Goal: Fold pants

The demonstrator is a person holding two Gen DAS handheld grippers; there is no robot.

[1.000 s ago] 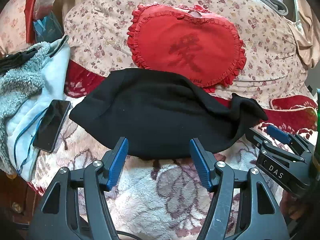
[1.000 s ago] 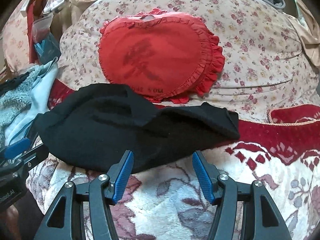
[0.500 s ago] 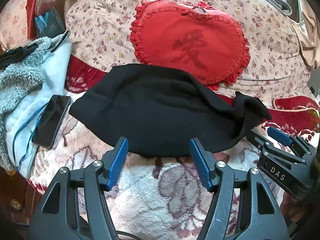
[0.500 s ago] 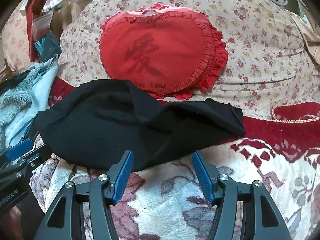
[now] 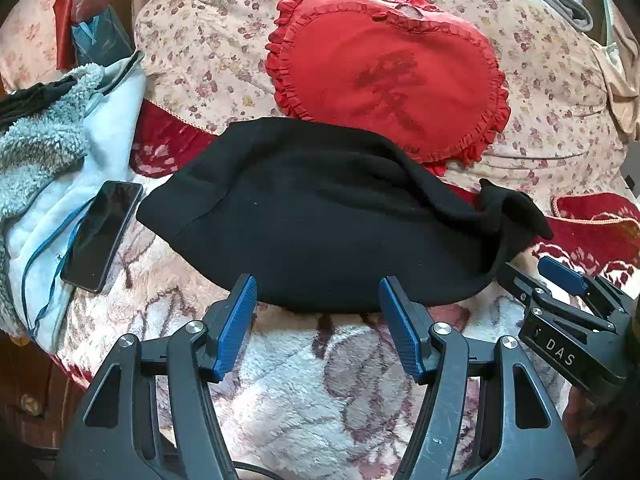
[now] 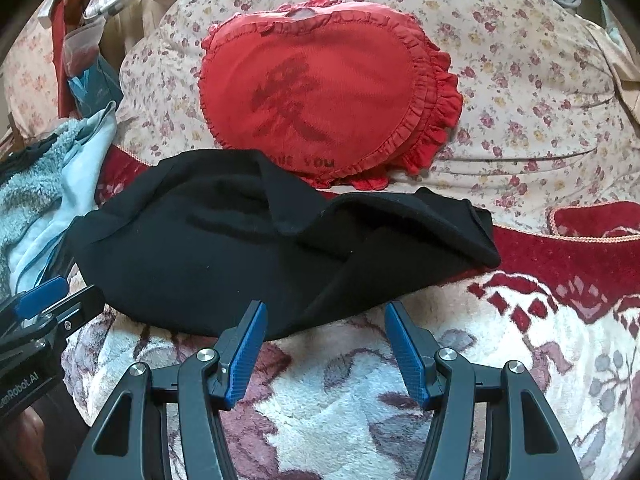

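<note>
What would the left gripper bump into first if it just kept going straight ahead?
Most likely the black pants: the left gripper, open and empty, points at their near edge, fingertips just short of it. Beyond lies the red heart pillow.

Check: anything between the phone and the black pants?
Nothing. In the left wrist view only bare floral blanket separates the phone from the black pants.

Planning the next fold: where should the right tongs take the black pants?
Grip the pants at their loose right end, coming in low from the near side. That end is rumpled and lifted, giving an edge to pinch; the middle lies flat.
</note>
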